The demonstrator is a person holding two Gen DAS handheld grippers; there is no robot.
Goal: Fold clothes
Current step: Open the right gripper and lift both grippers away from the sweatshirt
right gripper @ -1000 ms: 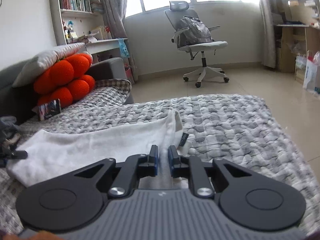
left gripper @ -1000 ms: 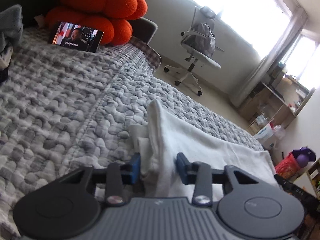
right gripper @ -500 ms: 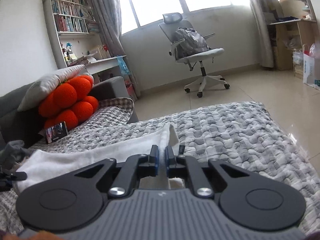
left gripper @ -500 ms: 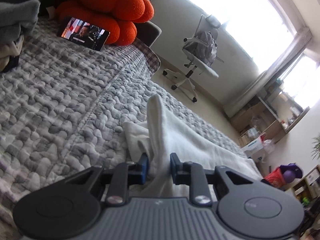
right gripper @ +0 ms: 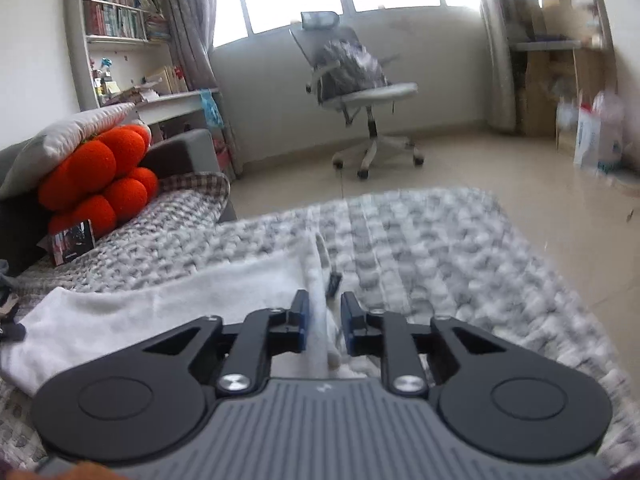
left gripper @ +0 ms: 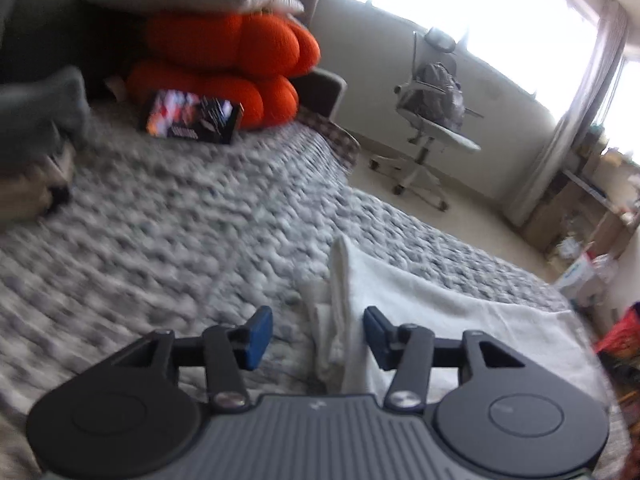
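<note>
A white garment lies folded in a long strip on the grey knitted bedspread. Its raised end fold stands between the jaws of my left gripper, which are opening; the blue pads stand well clear of the cloth. In the right wrist view the other end of the garment runs off to the left. My right gripper is opening too, with a thin upright fold of the cloth loose between its pads. A small black tag lies just beyond them.
Orange ball cushions and a lit phone sit at the head of the bed. A pile of other clothes lies at the left edge. An office chair stands on the floor beyond the bed.
Both grippers closed on the garment's ends half a second ago, then spread their jaws and let the folds go. The left wrist view has lifted a little.
</note>
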